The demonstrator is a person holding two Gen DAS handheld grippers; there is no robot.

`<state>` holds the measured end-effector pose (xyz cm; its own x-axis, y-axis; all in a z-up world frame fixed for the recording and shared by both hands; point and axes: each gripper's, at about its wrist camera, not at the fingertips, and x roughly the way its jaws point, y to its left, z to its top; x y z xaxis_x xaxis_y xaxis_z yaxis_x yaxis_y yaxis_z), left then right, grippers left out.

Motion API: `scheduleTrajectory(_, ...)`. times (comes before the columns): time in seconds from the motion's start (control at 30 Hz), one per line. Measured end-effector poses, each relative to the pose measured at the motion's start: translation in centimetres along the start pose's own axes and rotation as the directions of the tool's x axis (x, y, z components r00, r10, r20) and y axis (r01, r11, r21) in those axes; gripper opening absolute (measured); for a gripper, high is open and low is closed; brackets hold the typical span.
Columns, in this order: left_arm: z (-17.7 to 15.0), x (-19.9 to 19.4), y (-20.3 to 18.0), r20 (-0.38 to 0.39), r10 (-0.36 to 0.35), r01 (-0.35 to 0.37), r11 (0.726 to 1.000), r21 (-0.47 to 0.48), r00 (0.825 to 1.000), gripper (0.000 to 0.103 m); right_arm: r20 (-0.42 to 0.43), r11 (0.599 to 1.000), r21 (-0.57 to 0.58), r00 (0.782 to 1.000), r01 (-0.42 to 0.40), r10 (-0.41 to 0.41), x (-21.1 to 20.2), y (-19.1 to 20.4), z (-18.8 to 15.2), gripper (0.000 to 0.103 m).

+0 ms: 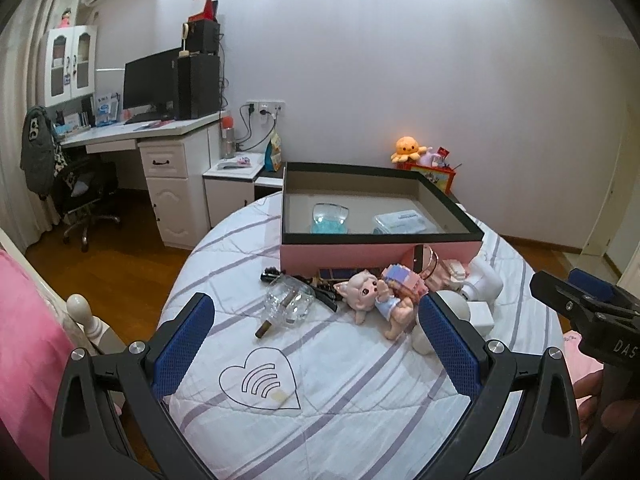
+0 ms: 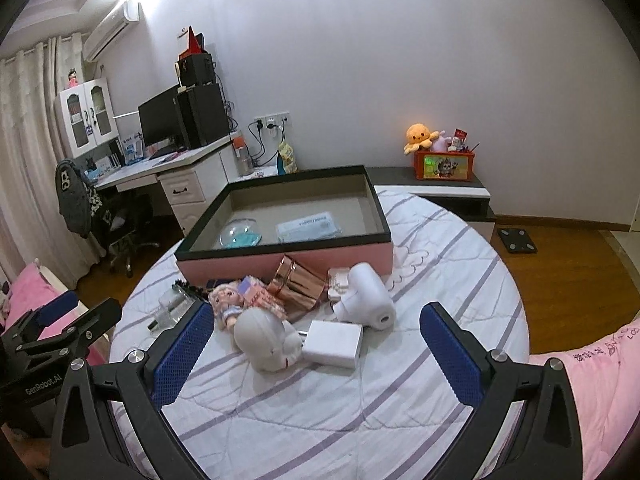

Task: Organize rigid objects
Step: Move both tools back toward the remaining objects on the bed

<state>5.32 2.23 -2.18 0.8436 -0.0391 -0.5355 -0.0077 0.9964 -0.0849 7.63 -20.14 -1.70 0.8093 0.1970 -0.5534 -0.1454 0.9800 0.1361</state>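
Note:
A pink box with a black rim [image 1: 380, 249] [image 2: 280, 262] stands on the striped bedspread, holding a clear dish with blue contents [image 1: 330, 218] [image 2: 240, 236] and a flat packet [image 1: 400, 222] [image 2: 308, 226]. In front of it lie a glass bottle [image 1: 289, 300], a doll [image 1: 374, 300] [image 2: 226, 300], a rose-gold holder [image 2: 298, 284], a white device [image 2: 366, 296], a white charger block [image 2: 334, 343] and a white rounded toy [image 2: 268, 340]. My left gripper [image 1: 316, 344] hovers open over the bed, short of the bottle and doll. My right gripper [image 2: 316, 344] hovers open just before the charger and toy.
A white desk with monitor and speakers [image 1: 160, 128] and an office chair [image 1: 86, 196] stand at the left. A low cabinet carries a red toy bin [image 2: 444, 165] with an orange octopus plush. Pink bedding [image 2: 592, 396] lies at the sides; wooden floor surrounds the bed.

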Motion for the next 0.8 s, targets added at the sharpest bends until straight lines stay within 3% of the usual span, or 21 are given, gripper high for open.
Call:
scheduleTrajectory(0.37,-0.3,0.3,0.5,-0.009,0.002,-0.002,1.000,-0.008,1.000,0.103,-0.027,1.000,-0.023,0.999,-0.019,0.018,0.8,0.5,-0.4,0.103)
scheduleTrajectory(0.8,-2.0,3.0,1.6,-0.077,0.017,-0.019,1.000,-0.019,0.997,0.103,-0.147,0.992,-0.106,0.988,-0.068,0.052,5.3,2.4,-2.5,0.103)
